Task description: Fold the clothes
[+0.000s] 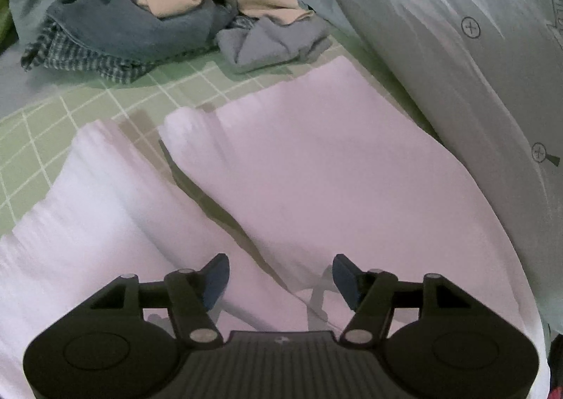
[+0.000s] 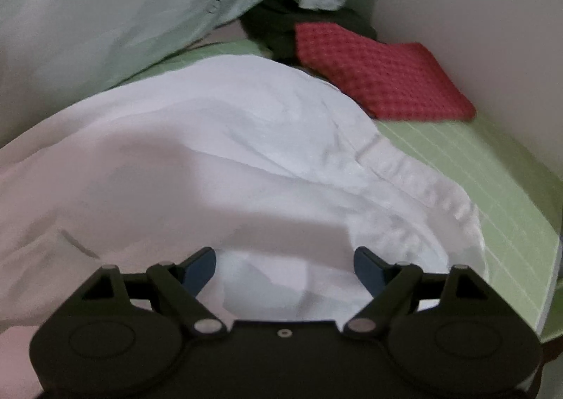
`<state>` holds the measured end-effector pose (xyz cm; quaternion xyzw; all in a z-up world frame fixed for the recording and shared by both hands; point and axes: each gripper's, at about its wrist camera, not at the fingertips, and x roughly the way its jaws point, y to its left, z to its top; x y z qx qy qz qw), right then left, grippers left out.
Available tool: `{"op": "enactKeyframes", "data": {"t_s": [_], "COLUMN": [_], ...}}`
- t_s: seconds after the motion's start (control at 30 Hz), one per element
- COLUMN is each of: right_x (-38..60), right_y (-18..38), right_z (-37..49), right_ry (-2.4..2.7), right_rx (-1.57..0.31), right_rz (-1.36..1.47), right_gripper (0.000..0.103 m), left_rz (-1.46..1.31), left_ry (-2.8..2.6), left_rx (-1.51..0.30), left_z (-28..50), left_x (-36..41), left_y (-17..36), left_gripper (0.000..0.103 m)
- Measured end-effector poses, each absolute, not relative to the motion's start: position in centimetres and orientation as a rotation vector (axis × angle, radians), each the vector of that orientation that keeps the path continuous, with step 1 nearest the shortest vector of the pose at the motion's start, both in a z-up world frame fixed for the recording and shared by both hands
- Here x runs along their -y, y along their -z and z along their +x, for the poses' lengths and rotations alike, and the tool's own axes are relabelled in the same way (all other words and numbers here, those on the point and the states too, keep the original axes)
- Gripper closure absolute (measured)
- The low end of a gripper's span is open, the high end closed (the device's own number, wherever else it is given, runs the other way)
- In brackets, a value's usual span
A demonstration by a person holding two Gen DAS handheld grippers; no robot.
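Observation:
A white garment (image 1: 316, 159) lies spread on the green gridded mat (image 1: 105, 107), with two leg-like panels pointing away from me. My left gripper (image 1: 280, 277) is open just above its near part, with nothing between the blue pads. In the right wrist view the same white garment (image 2: 218, 138) bulges in folds, its gathered band (image 2: 422, 188) at the right. My right gripper (image 2: 285, 270) is open and empty, hovering over the white cloth.
A heap of unfolded clothes (image 1: 147, 12), grey, blue, checked and beige, lies at the far left of the mat. A pale buttoned shirt (image 1: 457, 47) hangs at the right. A folded red checked cloth (image 2: 380, 78) and dark clothes (image 2: 278, 22) sit by the wall.

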<state>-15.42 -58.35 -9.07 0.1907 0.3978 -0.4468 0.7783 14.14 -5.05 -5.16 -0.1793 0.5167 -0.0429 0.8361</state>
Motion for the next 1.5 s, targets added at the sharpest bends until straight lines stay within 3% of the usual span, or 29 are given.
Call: {"op": "enactKeyframes", "data": {"t_s": [0.33, 0.37, 0.43, 0.47, 0.5, 0.8, 0.87, 0.9, 0.93, 1.0, 1.1, 1.27, 1.5], "right_x": [58.2, 58.2, 58.1, 58.1, 58.0, 57.4, 57.4, 57.3, 57.3, 57.3, 57.3, 57.7, 59.2], "right_y": [9.8, 9.8, 9.9, 9.9, 9.8, 9.3, 8.8, 8.5, 8.2, 7.5, 6.8, 6.9, 8.4], "right_z": [-13.7, -13.4, -12.7, -12.4, -12.3, -11.9, -12.2, -12.5, -12.8, -13.8, -15.6, -20.5, -28.2], "right_ry": [0.929, 0.927, 0.924, 0.923, 0.924, 0.923, 0.918, 0.918, 0.917, 0.919, 0.926, 0.960, 0.998], "right_rx": [-0.923, -0.930, -0.945, -0.950, -0.954, -0.973, -0.960, -0.948, -0.936, -0.907, -0.864, -0.823, -0.813], "right_rz": [0.358, 0.349, 0.332, 0.324, 0.318, 0.263, 0.254, 0.254, 0.255, 0.264, 0.295, 0.383, 0.535], "right_gripper": [0.015, 0.015, 0.015, 0.015, 0.015, 0.015, 0.015, 0.015, 0.015, 0.015, 0.014, 0.007, 0.006], "left_rz": [-0.421, -0.425, -0.418, -0.406, -0.407, -0.426, -0.434, -0.429, -0.420, -0.410, -0.375, -0.295, -0.276], "left_ry": [-0.033, -0.038, -0.048, -0.067, -0.075, -0.106, -0.122, -0.124, -0.111, -0.062, 0.015, 0.153, 0.134], "left_rx": [-1.065, -1.054, -1.024, -1.015, -1.007, -0.976, -0.986, -0.987, -0.982, -0.951, -0.911, -0.917, -1.008], "left_z": [17.9, 18.2, 18.7, 19.0, 19.3, 23.1, 23.4, 23.2, 22.9, 21.4, 18.0, 11.2, 3.4], "left_x": [3.6, 3.5, 3.3, 3.3, 3.0, 2.1, 2.1, 2.2, 2.3, 2.3, 2.6, 3.5, 3.2], "left_y": [7.0, 7.1, 7.3, 7.4, 7.5, 8.2, 7.8, 7.5, 7.0, 5.6, 3.5, 2.0, 3.5], "left_gripper": [0.030, 0.033, 0.060, 0.091, 0.099, 0.099, 0.093, 0.076, 0.068, 0.039, 0.020, 0.009, 0.009]}}
